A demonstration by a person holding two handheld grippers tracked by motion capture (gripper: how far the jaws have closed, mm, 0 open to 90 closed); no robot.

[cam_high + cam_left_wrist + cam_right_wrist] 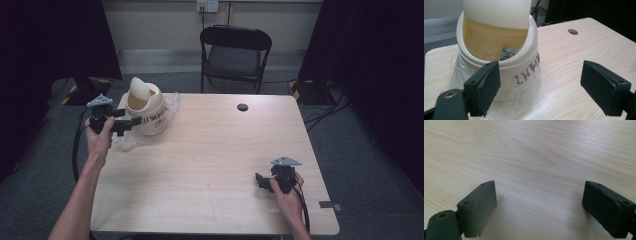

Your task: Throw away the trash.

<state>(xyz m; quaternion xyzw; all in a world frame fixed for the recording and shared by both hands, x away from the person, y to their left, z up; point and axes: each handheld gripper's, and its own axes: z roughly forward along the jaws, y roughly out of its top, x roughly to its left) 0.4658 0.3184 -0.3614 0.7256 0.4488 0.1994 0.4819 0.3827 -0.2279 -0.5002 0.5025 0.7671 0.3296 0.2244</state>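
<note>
The table (210,165) is pale wood, with a round cable hole (242,107) near its far edge. Beyond it stands a black folding chair (235,55).

At the table's far left corner sits the bin (145,107), a cream tub with a swing lid (139,89) tipped open. It is lined with a clear plastic bag (170,107) that spills out around its base onto the wood. In the left gripper view, dark lettering runs across the bin's front wall, and through the opening a few small green things (506,53) lie at the bottom inside the liner; what they are cannot be told.

The left gripper (131,123) is held just in front of the bin, pointing toward it. Its jaws stand released, wide apart, with nothing between them; 1 jaw lies close against the bin's wall on the left, though contact cannot be told.

The right gripper (261,181) rests low over the near right part of the table, well apart from the bin. Its 2 jaws are also spread and hold nothing, with bare wood between them.
</note>
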